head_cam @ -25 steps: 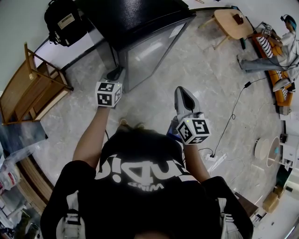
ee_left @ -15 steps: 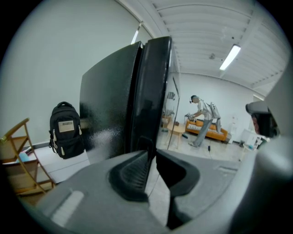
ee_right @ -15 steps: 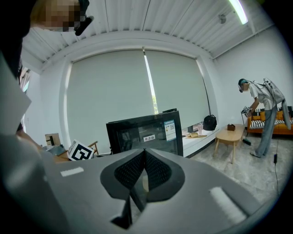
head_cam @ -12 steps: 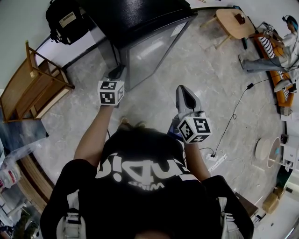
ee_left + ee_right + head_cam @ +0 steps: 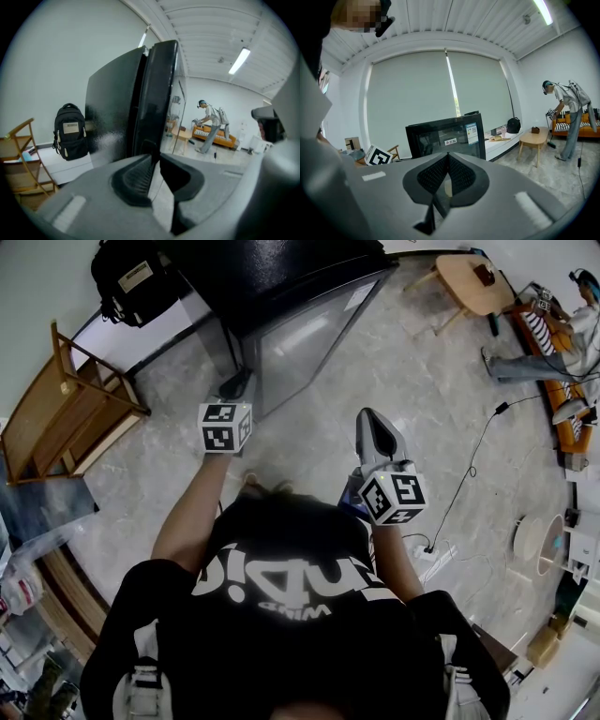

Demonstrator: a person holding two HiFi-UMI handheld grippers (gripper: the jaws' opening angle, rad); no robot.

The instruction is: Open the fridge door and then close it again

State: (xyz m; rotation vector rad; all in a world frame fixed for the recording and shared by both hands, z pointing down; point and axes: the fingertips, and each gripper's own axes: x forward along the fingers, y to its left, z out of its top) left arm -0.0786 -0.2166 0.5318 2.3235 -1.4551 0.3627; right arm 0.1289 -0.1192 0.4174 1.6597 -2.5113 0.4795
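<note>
Black fridge (image 5: 272, 277) ahead of person (image 5: 281, 596) | glass fridge door (image 5: 309, 334) across fridge front | left claw (image 5: 154, 157) pinched on door's edge at fridge corner | right claw (image 5: 447, 155) closed, empty, back from fridge front

Whole head view slid slightly right and up: camera drift. Left gripper (image 5: 234, 388), right gripper (image 5: 370, 418), fridge door (image 5: 309, 334) moved in frame together; neither gripper discernibly shifted against fridge door.
</note>
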